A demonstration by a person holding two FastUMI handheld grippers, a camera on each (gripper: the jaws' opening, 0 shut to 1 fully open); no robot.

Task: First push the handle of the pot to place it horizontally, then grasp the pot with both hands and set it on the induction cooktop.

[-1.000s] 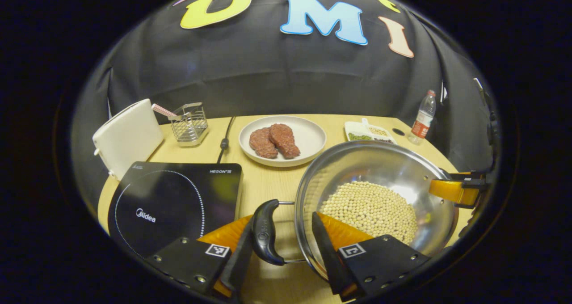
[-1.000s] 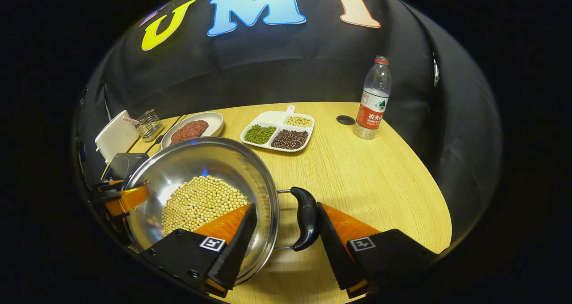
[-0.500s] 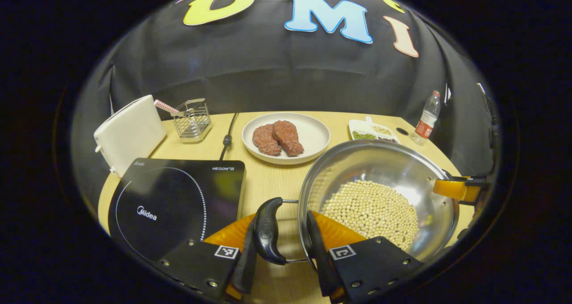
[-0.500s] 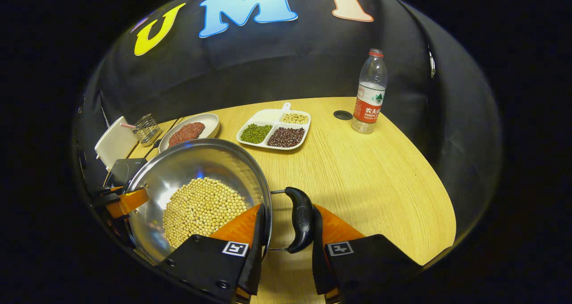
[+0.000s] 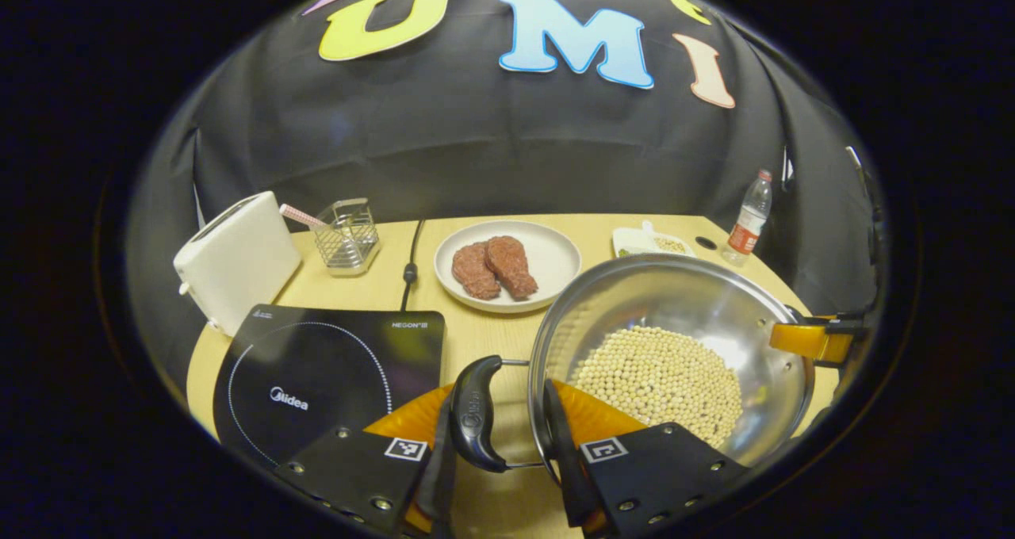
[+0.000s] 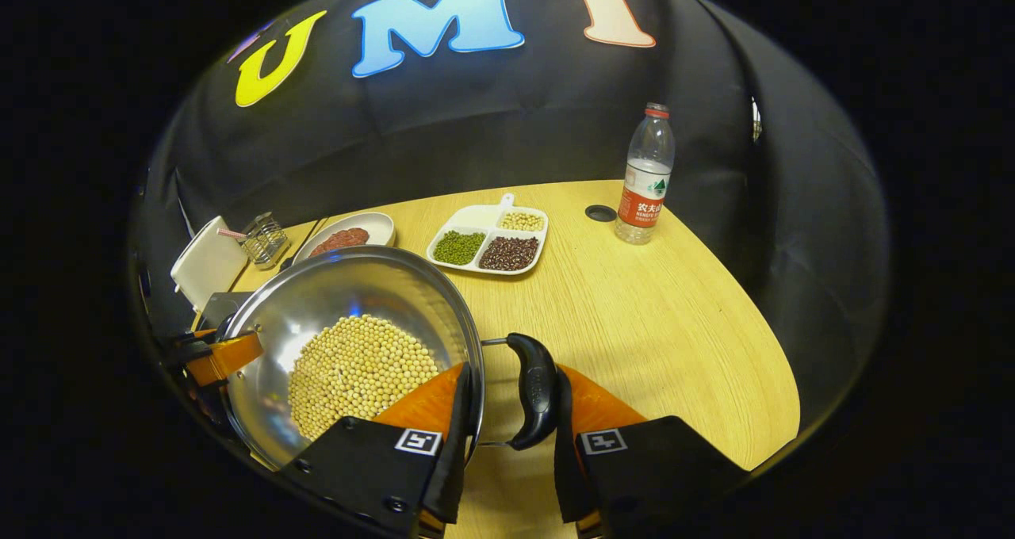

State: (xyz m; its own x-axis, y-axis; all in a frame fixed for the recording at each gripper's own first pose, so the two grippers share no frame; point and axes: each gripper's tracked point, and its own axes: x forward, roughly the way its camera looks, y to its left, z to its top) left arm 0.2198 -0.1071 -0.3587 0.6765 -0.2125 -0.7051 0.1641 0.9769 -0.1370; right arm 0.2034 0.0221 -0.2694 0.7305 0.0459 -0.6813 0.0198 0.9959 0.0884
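A steel pot (image 5: 674, 301) holding soybeans sits right of the black induction cooktop (image 5: 317, 380), with its two black loop handles to either side. In the left gripper view my left gripper (image 5: 498, 475) is shut across the near handle (image 5: 474, 420), one finger outside the loop and the other inside the pot's rim. The right gripper (image 5: 817, 339) shows at the far rim. In the right gripper view my right gripper (image 6: 507, 452) is shut the same way on the other handle (image 6: 535, 388), beside the pot (image 6: 333, 293). The left gripper (image 6: 214, 357) shows across the pot there.
A plate (image 5: 551, 258) with two pieces of meat lies behind the pot. A white toaster (image 5: 238, 258), a wire basket (image 5: 346, 236) and a black cable (image 5: 410, 265) stand behind the cooktop. A divided tray of beans (image 6: 485, 242) and a water bottle (image 6: 644, 178) are at the back right.
Both grippers went from open around the handles to shut on them. Since half a second ago the table's things sit a little lower in both views; the pot keeps its place between the fingers.
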